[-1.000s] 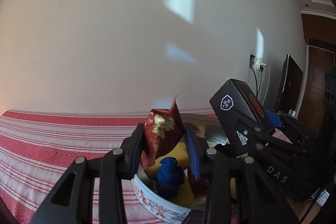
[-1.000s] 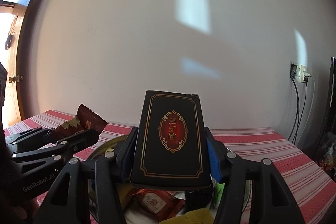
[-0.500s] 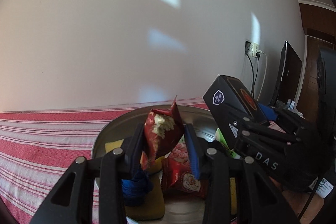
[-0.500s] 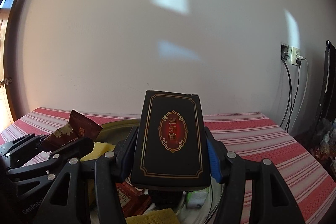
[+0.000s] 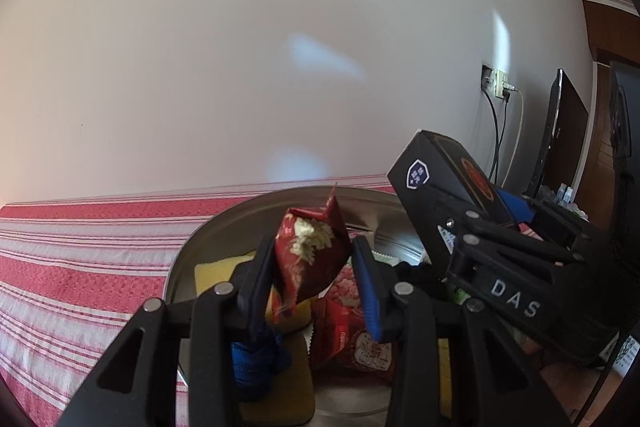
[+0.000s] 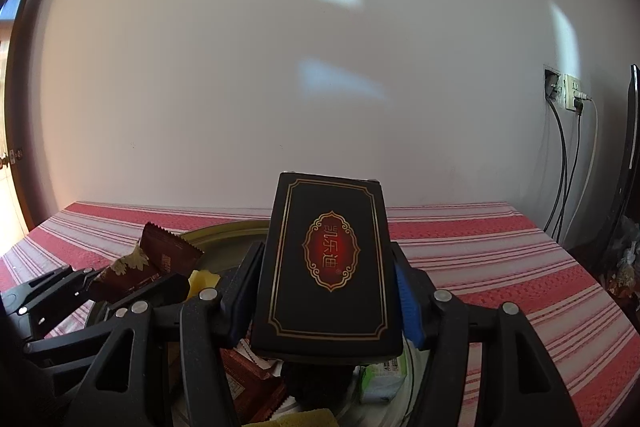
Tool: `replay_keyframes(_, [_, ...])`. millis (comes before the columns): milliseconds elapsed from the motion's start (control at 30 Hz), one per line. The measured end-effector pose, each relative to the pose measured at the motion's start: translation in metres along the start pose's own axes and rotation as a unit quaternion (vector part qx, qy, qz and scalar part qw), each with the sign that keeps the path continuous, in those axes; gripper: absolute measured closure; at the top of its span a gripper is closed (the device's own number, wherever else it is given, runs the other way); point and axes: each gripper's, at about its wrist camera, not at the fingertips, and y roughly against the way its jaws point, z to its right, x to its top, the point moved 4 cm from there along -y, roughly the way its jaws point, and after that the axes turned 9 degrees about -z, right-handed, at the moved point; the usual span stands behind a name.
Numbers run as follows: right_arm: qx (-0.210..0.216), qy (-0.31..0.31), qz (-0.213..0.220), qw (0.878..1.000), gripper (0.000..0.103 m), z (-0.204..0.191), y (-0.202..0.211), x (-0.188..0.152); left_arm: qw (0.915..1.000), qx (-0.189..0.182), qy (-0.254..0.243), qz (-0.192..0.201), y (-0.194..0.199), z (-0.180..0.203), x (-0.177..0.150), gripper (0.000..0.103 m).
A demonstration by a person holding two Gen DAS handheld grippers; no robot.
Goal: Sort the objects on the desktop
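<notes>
Two hand-held tongs hover side by side over a round metal tray on a table with a red and white striped cloth.

Nearest the left camera, the left tongs are clamped on a dark red snack packet, pinched at its middle with its crimped top standing upward. Nearest the right camera, the right tongs grip a black box with gold edging and a red oval emblem, held upright by its two long sides.

Both loads appear to hang above the tray, ready to be dropped in. To do this well, each should probably be lowered close to the pile before letting go, one at a time, since the tongs sit just beside each other.

Beneath lie a yellow sponge, a blue bundle that may be cloth, and another red packet, leaving little bare space.

Beyond is a plain white wall, with a socket and hanging cables at the right.
</notes>
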Motion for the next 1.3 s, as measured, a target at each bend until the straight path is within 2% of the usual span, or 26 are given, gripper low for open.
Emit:
replay_keyframes(67, [0.001, 0.0, 0.002, 1.0, 0.041, 0.001, -0.002, -0.001, 0.9999, 0.014, -0.004, 0.004, 0.001, 0.0, -0.001, 0.06])
replay_keyframes(100, [0.0, 0.0, 0.004, 1.0, 0.039, 0.002, -0.002, -0.001, 0.9997, 0.023, -0.005, 0.006, 0.001, 0.0, -0.002, 0.047])
replay_keyframes(133, [0.001, -0.002, 0.008, 1.0, 0.027, 0.003, -0.001, -0.001, 0.9996, 0.028, -0.005, 0.008, 0.002, -0.001, -0.003, 0.019])
replay_keyframes(167, [0.001, -0.006, 0.013, 1.0, 0.02, 0.004, 0.001, -0.002, 0.9992, 0.036, -0.002, 0.016, 0.003, 0.0, -0.003, 0.008])
replay_keyframes(200, [-0.003, -0.011, 0.022, 1.0, 0.007, 0.006, 0.005, -0.001, 0.9985, 0.045, 0.001, 0.032, 0.009, 0.0, -0.003, 0.001])
replay_keyframes(233, [-0.009, -0.015, 0.037, 0.999, 0.003, 0.007, 0.011, -0.002, 0.9977, 0.049, 0.001, 0.046, 0.015, 0.0, -0.004, 0.001])
replay_keyframes(300, [-0.019, -0.016, 0.067, 0.997, 0.002, 0.011, 0.021, 0.001, 0.9972, 0.048, -0.003, 0.058, 0.02, 0.001, -0.006, 0.001])
replay_keyframes(467, [-0.052, -0.007, 0.11, 0.993, 0.001, 0.008, 0.04, 0.0, 0.9972, 0.052, -0.012, 0.053, 0.021, 0.003, -0.007, 0.0])
replay_keyframes(567, [-0.045, -0.017, 0.126, 0.991, 0.001, 0.009, 0.046, 0.002, 0.9974, 0.052, -0.006, 0.05, 0.019, 0.003, -0.005, 0.0])
replay_keyframes(767, [-0.022, -0.049, 0.097, 0.994, 0.001, 0.012, 0.034, 0.004, 0.9973, 0.057, -0.005, 0.046, 0.019, 0.002, -0.008, 0.0])
replay_keyframes(1033, [-0.009, -0.065, 0.083, 0.994, 0.001, 0.01, 0.031, 0.004, 0.9967, 0.069, -0.002, 0.042, 0.02, 0.0, -0.009, 0.0])
replay_keyframes(1300, [-0.026, -0.056, 0.094, 0.994, 0.001, 0.001, 0.049, 0.0, 0.9949, 0.093, 0.014, 0.035, 0.022, -0.006, -0.013, 0.0])
